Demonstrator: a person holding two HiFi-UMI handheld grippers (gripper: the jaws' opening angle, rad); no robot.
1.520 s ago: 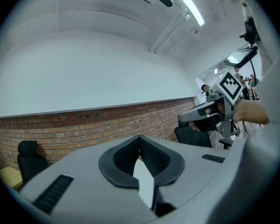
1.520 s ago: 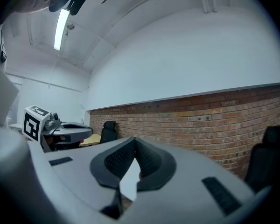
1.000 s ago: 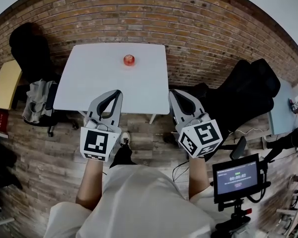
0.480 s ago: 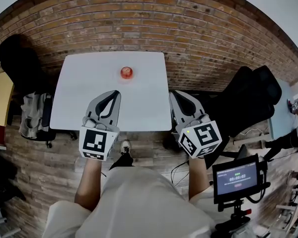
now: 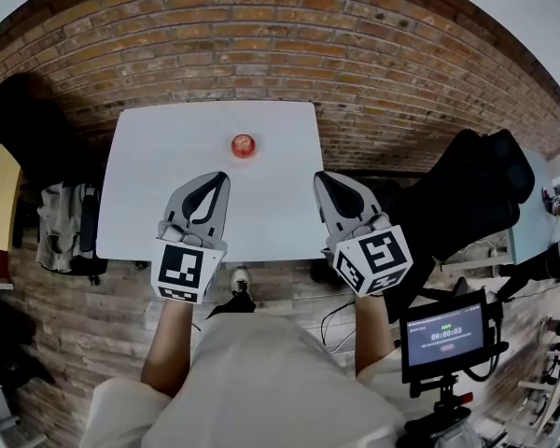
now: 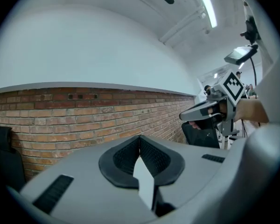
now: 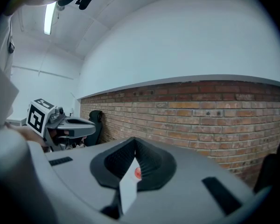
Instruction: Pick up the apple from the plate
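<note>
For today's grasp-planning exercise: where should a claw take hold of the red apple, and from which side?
Probably across the apple at its widest middle, coming from the near edge of the table: it is round and nothing stands beside it.

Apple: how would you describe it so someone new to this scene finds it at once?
Find the brick wall across the top of the head view; the white table stands against it. The apple sits on that table, in its far half and near the middle of its width. It is small, round and red, the only coloured spot on the white top.
</note>
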